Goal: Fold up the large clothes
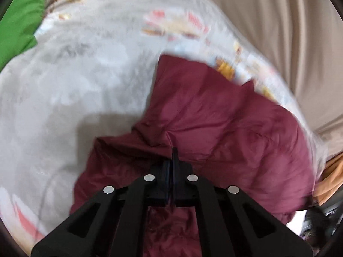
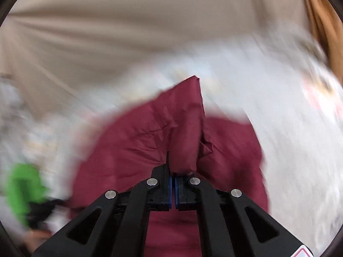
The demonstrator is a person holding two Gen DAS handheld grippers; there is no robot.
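Observation:
A large maroon garment (image 1: 214,124) lies crumpled on a pale patterned bedspread (image 1: 75,75). My left gripper (image 1: 174,152) is shut, with a fold of the maroon cloth pinched at its tips. In the right wrist view the same garment (image 2: 150,137) rises in a peak. My right gripper (image 2: 171,158) is shut on a raised fold of it, and the cloth hides the right fingertip. Both views are blurred by motion.
A beige curtain (image 1: 278,21) hangs behind the bed and also shows in the right wrist view (image 2: 107,21). A green cloth (image 1: 19,17) lies at the far left. Orange fabric (image 1: 332,175) sits at the right edge. The bedspread (image 2: 289,107) spreads to the right.

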